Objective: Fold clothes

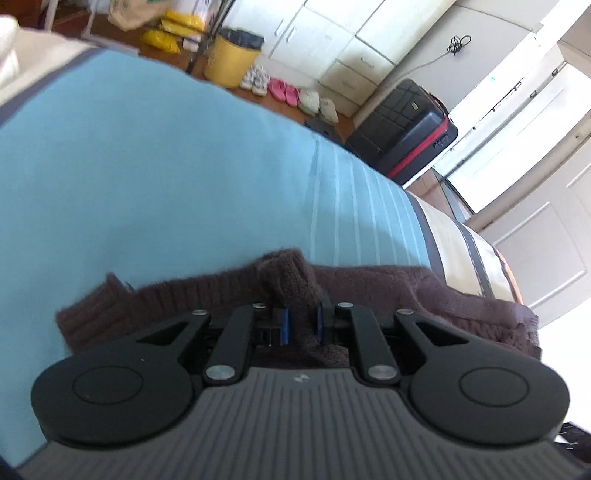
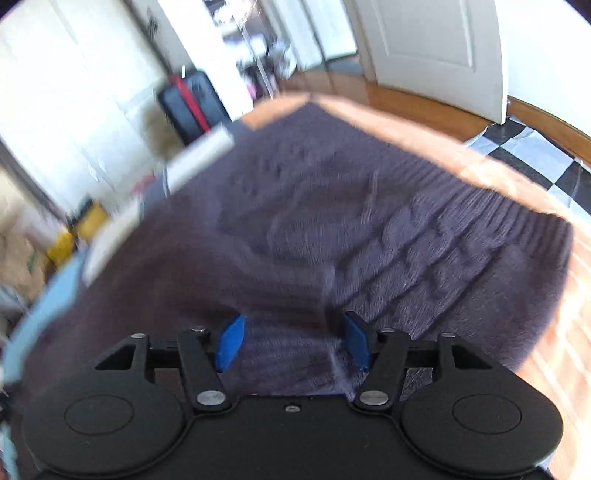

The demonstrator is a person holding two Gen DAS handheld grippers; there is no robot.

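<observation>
Left wrist view shows the dark brown cable-knit sweater [image 1: 388, 295] lying across a light blue bedspread [image 1: 166, 177], with a bunched ribbed fold of the knit rising between the blue pads of the left gripper [image 1: 302, 325]; its jaws stand nearly together, clamped on that fold. To the right of the cloth the bedspread changes to pale white stripes, then to a cream sheet with a grey band. In the right wrist view, which is blurred, the same sweater fills most of the frame and looks greyer, its cable ribs running toward a ribbed hem. The right gripper [image 2: 295, 343] has its blue pads [image 2: 232, 341] set moderately apart with a ridge of knit between them; whether they press on the wool I cannot tell. Beyond the bed in the left view stand a yellow round bin [image 1: 232, 57], pink slippers [image 1: 282, 90], a black suitcase with a red stripe [image 1: 406, 129] and white cupboard doors [image 1: 332, 33].
</observation>
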